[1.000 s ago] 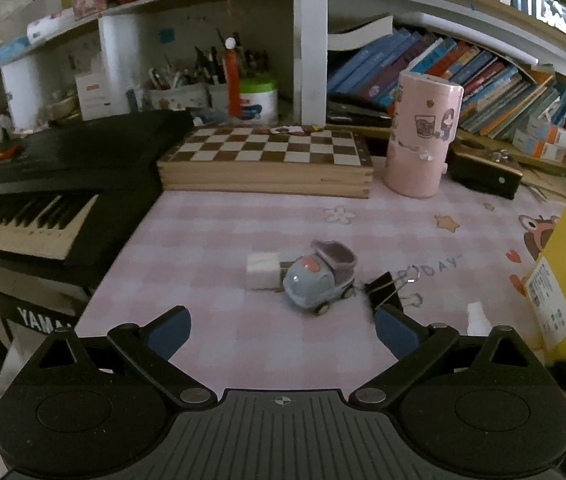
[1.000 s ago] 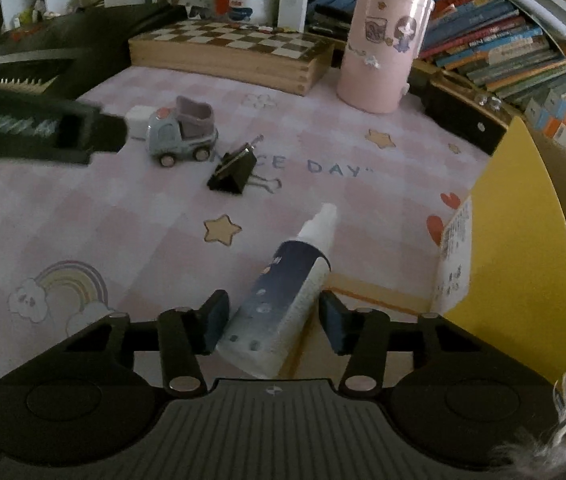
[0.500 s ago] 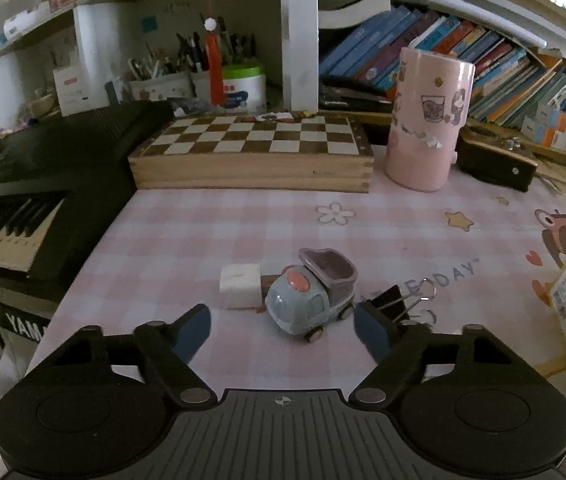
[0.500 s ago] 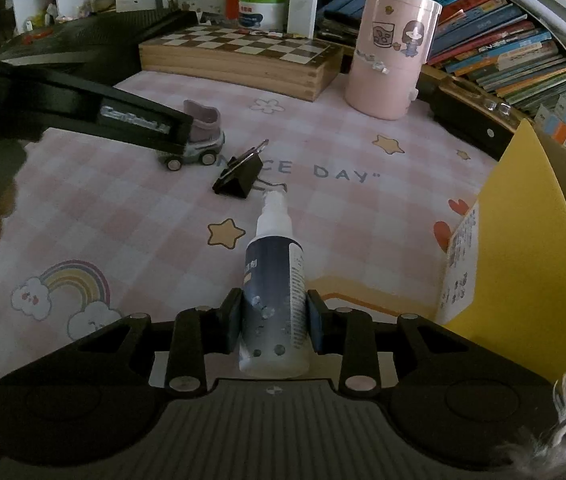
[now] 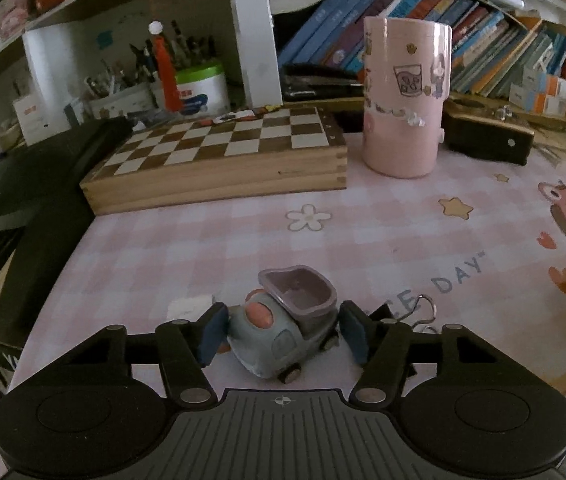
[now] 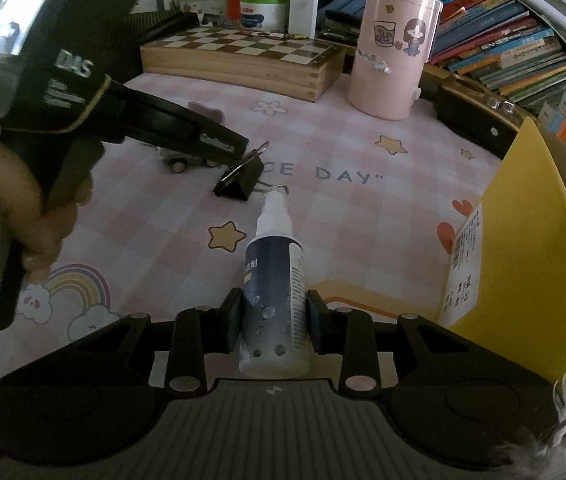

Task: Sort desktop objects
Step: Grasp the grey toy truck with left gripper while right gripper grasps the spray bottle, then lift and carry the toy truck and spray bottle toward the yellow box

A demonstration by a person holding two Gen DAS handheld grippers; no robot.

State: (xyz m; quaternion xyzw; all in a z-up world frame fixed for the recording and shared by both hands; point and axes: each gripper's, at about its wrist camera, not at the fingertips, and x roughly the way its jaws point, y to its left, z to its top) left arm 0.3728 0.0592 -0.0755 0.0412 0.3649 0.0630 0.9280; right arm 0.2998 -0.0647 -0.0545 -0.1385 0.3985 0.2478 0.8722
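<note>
A small grey-blue toy truck (image 5: 279,332) with a purple tub stands on the pink checked mat, between the fingers of my left gripper (image 5: 283,334). Its jaws are closing, and each blue pad sits just beside the truck with a sliver of gap. In the right wrist view the truck (image 6: 179,162) is mostly hidden behind the left gripper's finger (image 6: 203,136). My right gripper (image 6: 274,320) is shut on a dark blue spray bottle (image 6: 275,280), whose white nozzle points away from me. A black binder clip (image 6: 241,180) lies just beyond the nozzle. A white block (image 5: 189,306) rests left of the truck.
A wooden chessboard box (image 5: 219,156) and a tall pink canister (image 5: 405,96) stand at the back. A black piano keyboard (image 5: 11,200) borders the left. A yellow box (image 6: 523,248) stands at the right. A person's hand (image 6: 11,200) holds the left gripper.
The left gripper came forward and down over the truck while its jaws narrowed around it. The right gripper's jaws shut on the spray bottle, which turned to point straight ahead.
</note>
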